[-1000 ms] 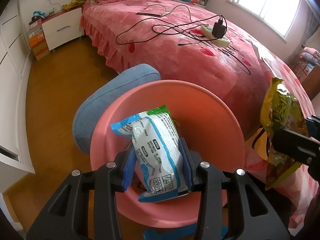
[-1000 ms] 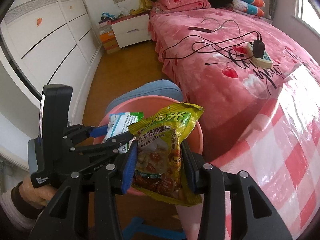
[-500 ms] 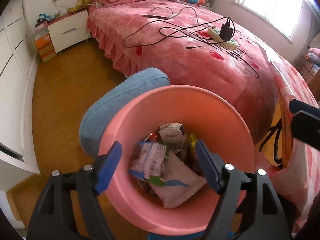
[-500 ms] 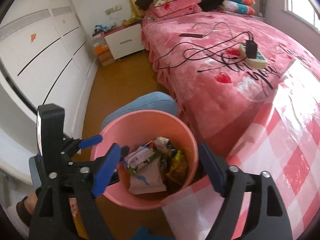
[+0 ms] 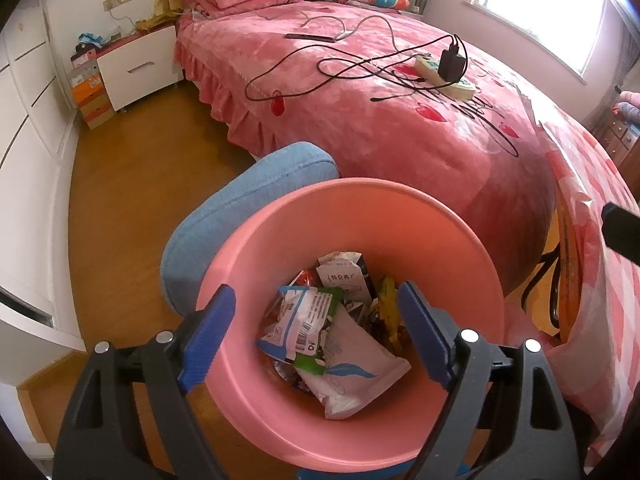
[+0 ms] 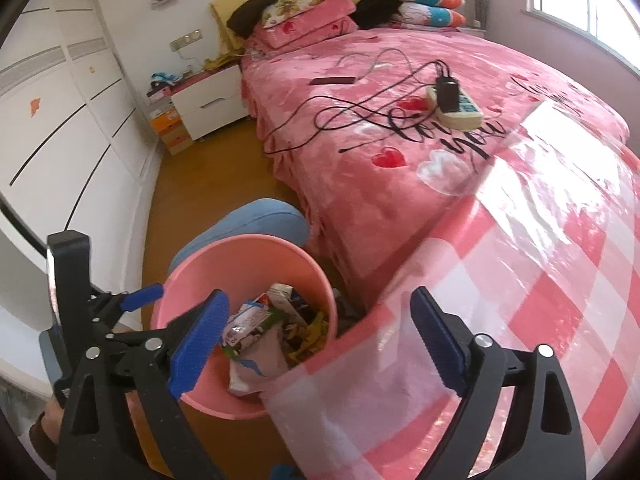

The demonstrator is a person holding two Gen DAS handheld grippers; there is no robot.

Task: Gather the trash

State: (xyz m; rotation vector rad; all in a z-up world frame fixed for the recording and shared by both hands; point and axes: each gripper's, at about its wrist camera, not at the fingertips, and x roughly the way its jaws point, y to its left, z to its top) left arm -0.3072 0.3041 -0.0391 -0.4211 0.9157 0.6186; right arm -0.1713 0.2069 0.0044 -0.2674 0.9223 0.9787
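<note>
A: Pink plastic bin (image 5: 256, 384) is sitting on the wood floor (image 5: 120, 216), and its base is running off the bottom of the left wrist view.

B: Noted. From the right wrist view the checked tablecloth (image 6: 540, 280) is covering the near side of the bin (image 6: 172, 304).

A: What is hard to make out?

B: The wrappers deep in the pile. Their print is too small to read.

A: Trash itself: a white and blue packet (image 5: 348, 364) is lying on top, a smaller white, blue and green packet (image 5: 304, 320) is resting across it, and a yellow wrapper (image 5: 386, 308) is showing at the right.

B: Left gripper (image 5: 318, 334) is hovering over the bin mouth, blue pads spread wide, grasping nothing.

A: Right gripper (image 6: 318, 344) likewise, fingers released, empty, straddling the tablecloth edge and the bin.

B: A blue cushion (image 5: 240, 208) is sitting just behind the bin, partly hidden by the rim.
</note>
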